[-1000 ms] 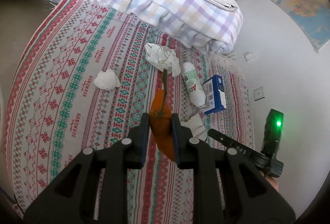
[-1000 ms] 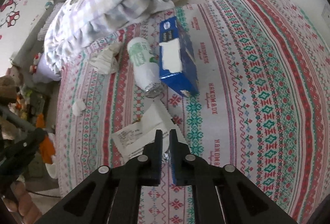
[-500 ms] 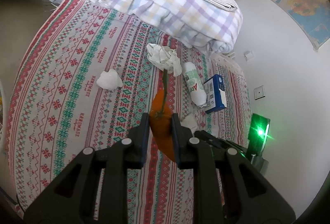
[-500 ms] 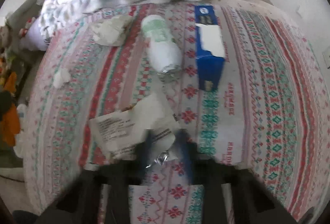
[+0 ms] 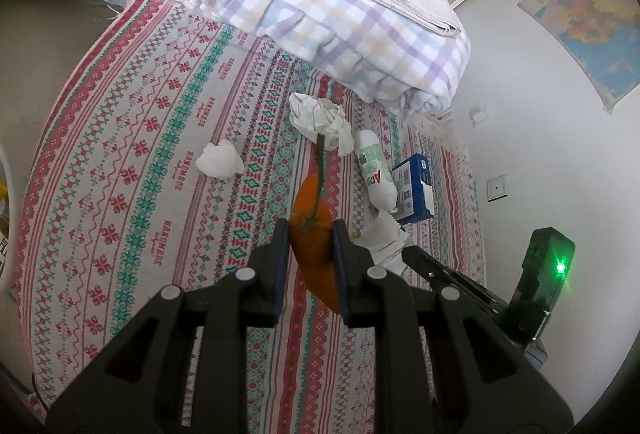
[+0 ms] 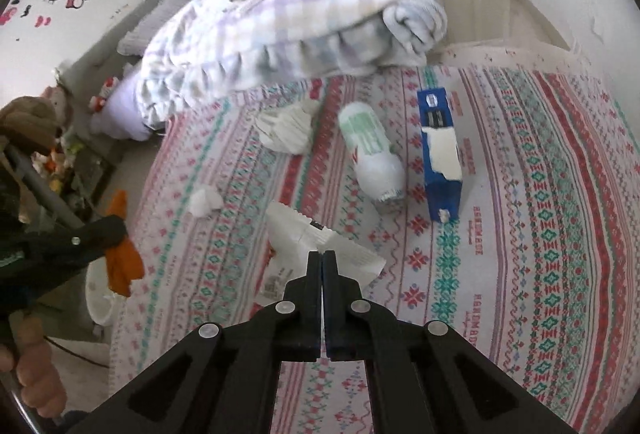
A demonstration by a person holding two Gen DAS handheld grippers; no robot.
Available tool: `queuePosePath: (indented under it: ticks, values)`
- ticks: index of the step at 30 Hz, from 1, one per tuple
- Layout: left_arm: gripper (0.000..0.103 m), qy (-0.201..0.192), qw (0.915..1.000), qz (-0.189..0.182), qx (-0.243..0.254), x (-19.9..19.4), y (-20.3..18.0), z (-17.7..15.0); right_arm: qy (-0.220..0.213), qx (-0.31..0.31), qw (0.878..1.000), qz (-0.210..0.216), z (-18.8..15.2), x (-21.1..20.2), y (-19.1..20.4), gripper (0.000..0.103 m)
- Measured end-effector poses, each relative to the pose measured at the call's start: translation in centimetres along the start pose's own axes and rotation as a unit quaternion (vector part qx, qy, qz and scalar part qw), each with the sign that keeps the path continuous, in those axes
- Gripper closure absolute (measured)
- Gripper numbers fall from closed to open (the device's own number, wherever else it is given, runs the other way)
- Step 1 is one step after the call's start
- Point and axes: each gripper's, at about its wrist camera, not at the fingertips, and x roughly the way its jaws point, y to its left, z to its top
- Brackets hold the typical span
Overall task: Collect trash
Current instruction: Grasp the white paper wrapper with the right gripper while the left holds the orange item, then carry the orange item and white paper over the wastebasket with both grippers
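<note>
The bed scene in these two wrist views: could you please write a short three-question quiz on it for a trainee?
1. True or false: the left gripper is closed on the orange item with a green stem.
2. Which thing lies right beside the blue box? A. the white bottle; B. a stuffed toy; C. a pillow.
3. How many crumpled tissue wads lie on the patterned bedspread?

Key: 1 true. 2 A. 3 two: a large one and a small one.
</note>
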Motion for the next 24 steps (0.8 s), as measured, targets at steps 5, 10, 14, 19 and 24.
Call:
queuePosePath:
  ticks: [5, 10, 14, 19, 24]
  values:
    - [0.081, -0.001, 1.0, -0.001, 0.003, -0.2, 0.0, 0.0, -0.024, -0.003, 1.0, 0.018, 0.5, -0.8, 1.0, 0.102]
    - [0.081, -0.005, 1.0, 0.0, 0.003, -0.6, 0.0, 0.1, -0.045, -0.009, 0.998, 0.032, 0.4, -2.2, 1.6, 0.102]
    - [0.081, -0.01, 0.9999, 0.003, 0.004, -0.9, 0.1, 0.1, -0.056, -0.014, 0.998, 0.038, 0.4, -2.6, 2.2, 0.102]
    - [0.081, -0.009, 1.0, 0.002, 0.004, -1.3, 0.7, 0.0, -0.067, -0.026, 0.996, 0.054, 0.5, -3.3, 3.0, 0.102]
    - [0.081, -0.016, 0.9999, 0.002, -0.001, -2.6, 2.1, -0.1, -0.068, -0.04, 0.995, 0.068, 0.2, -3.6, 4.9, 0.102]
